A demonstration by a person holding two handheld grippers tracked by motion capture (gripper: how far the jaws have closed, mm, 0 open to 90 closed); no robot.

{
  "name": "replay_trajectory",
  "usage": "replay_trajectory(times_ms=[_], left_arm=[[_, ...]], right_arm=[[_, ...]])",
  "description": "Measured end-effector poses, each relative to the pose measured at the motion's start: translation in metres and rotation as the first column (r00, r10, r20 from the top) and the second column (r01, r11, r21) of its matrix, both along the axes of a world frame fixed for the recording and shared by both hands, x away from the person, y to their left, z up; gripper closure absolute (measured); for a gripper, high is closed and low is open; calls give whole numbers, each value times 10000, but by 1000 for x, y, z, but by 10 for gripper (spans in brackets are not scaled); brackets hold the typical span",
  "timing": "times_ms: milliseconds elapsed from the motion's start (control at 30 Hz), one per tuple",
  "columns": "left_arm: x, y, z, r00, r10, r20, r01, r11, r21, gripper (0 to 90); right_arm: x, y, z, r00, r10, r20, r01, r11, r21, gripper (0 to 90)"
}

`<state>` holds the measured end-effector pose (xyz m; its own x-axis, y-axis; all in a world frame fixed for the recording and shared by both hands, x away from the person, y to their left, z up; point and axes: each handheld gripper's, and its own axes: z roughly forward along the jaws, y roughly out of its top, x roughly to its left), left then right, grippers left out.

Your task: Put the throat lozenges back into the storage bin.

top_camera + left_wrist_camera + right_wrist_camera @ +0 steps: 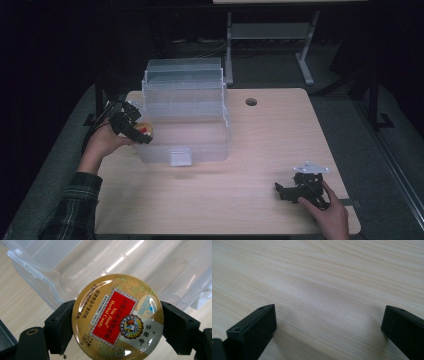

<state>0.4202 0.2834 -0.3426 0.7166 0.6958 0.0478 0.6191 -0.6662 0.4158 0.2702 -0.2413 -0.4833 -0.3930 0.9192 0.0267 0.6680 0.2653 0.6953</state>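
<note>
One herbal candy tin (117, 317), clamped in the left gripper (131, 125) at the clear tiered storage box (186, 117), not yet inside; right gripper (295, 192) rests open, empty, on the table (280, 130).

You've got the round candy tin (117, 317) clamped edge to edge, its flat gold lid with the red "Herbal Candy" label (lettering running sideways in the left gripper view) facing the camera, held above the tabletop's left edge, just beside the clear plastic box (186, 117).
</note>
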Motion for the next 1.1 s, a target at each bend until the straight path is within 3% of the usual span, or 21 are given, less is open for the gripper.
replay_trajectory(times_ms=[633, 1100], left_arm=[[-2, 1, 2, 10000, 8, 68, -7, 10000, -65, 184], [-21, 6, 13, 9990, -60, 447, 72, 9996, -270, 184]], right_arm=[[0, 0, 0, 10000, 0, 1, 0, 10000, 1, 0], [0, 0, 0, 10000, 0, 1, 0, 10000, 3, 0]])
